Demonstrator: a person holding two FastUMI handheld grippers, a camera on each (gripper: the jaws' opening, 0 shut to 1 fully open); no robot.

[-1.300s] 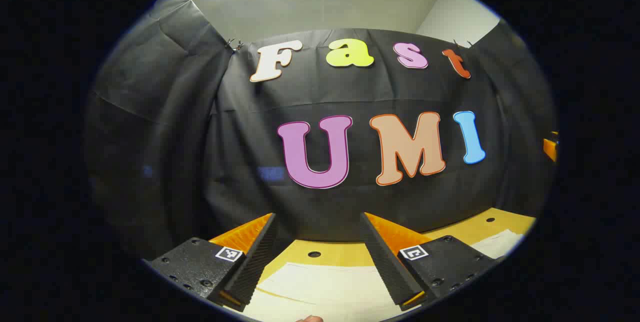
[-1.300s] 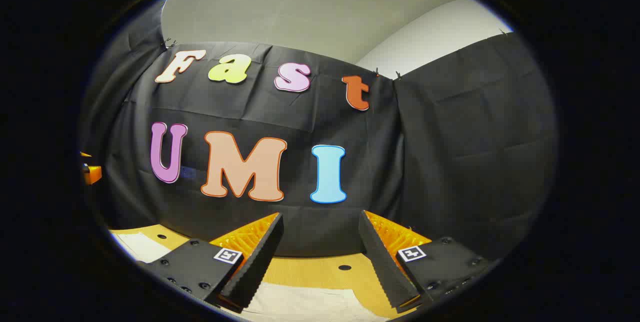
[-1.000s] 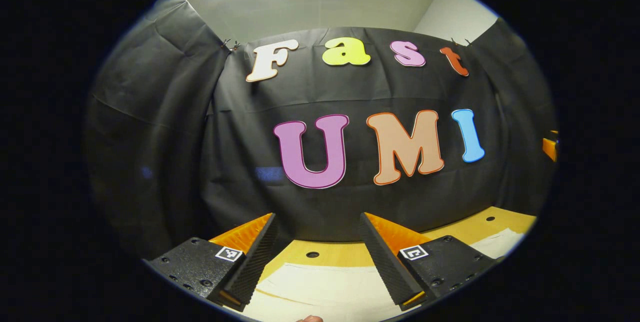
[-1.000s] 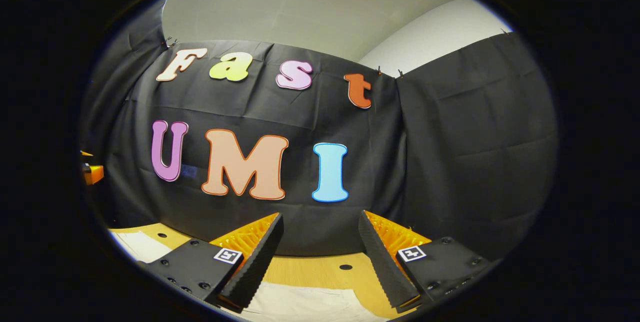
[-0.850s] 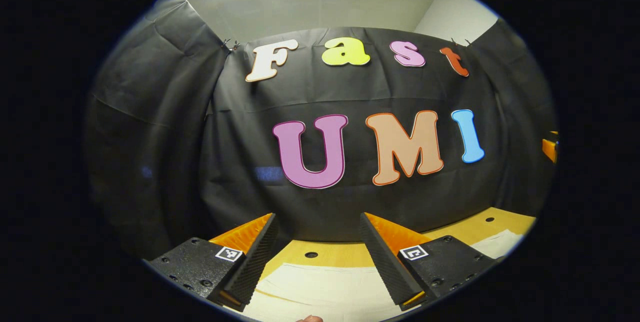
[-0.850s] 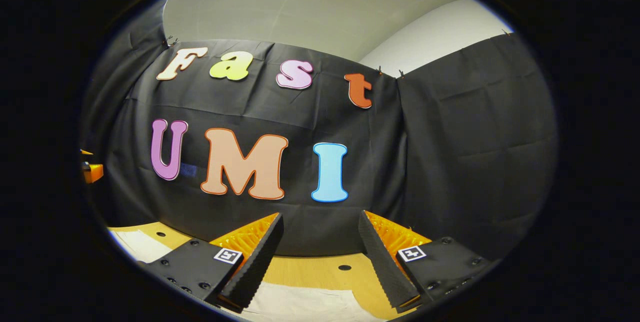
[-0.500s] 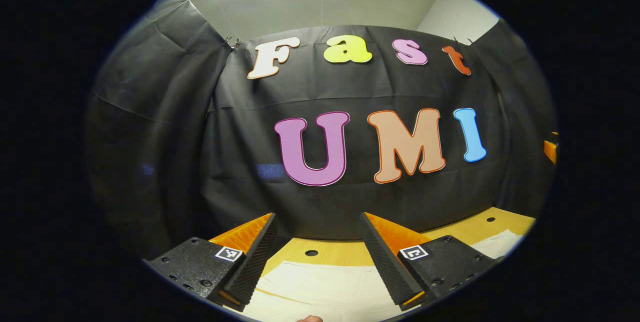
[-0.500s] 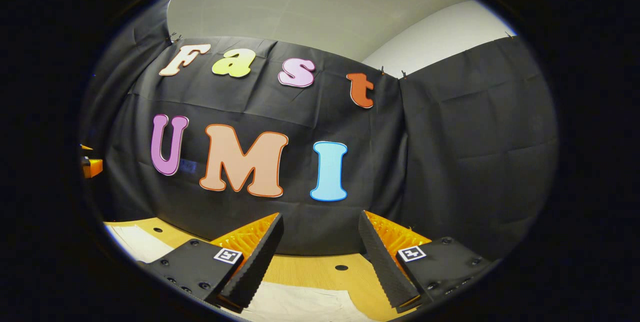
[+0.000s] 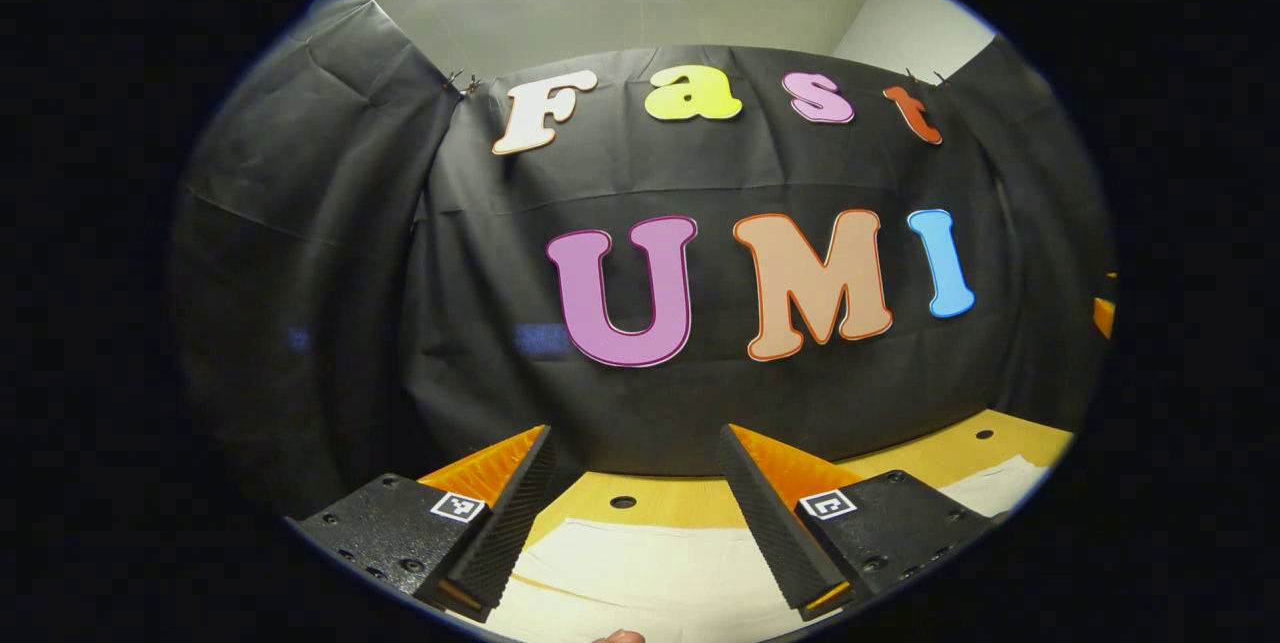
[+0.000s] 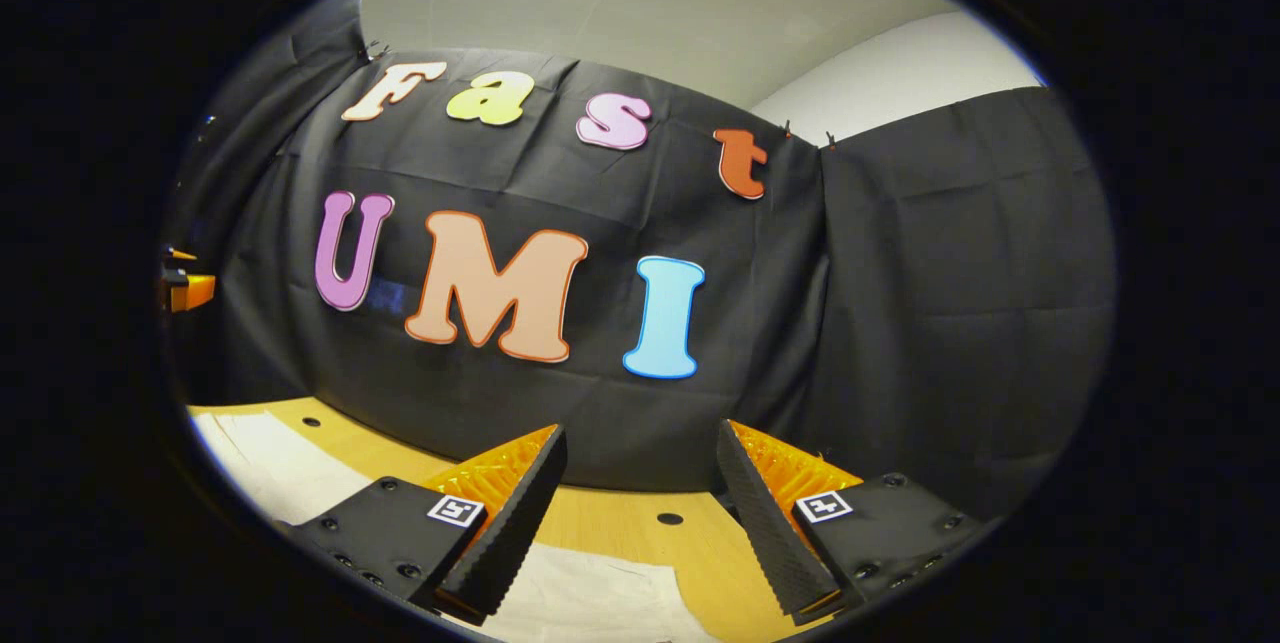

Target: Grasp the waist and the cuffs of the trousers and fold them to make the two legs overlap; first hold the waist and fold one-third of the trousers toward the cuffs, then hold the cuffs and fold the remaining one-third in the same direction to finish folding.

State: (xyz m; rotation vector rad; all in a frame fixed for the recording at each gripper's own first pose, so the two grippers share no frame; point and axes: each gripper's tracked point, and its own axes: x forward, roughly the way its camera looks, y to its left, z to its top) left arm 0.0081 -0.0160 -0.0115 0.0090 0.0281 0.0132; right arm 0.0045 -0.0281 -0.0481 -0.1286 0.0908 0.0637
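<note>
At the bottom of the left gripper view, the left gripper (image 9: pixel 635 523) has its jaws released, empty above the pale trousers (image 9: pixel 650 573) lying on the wooden table (image 9: pixel 690 505). The right gripper (image 10: pixel 640 533), bottom centre of the right gripper view, likewise gapes over trouser cloth.

square coded markers on left gripper (image 9: pixel 637 533), right gripper (image 10: pixel 640 543); nothing readable

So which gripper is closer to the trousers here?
Left, marginally. The left gripper is open with the trousers spread across its gap; the right gripper is open over their edge, bare table ahead.
</note>
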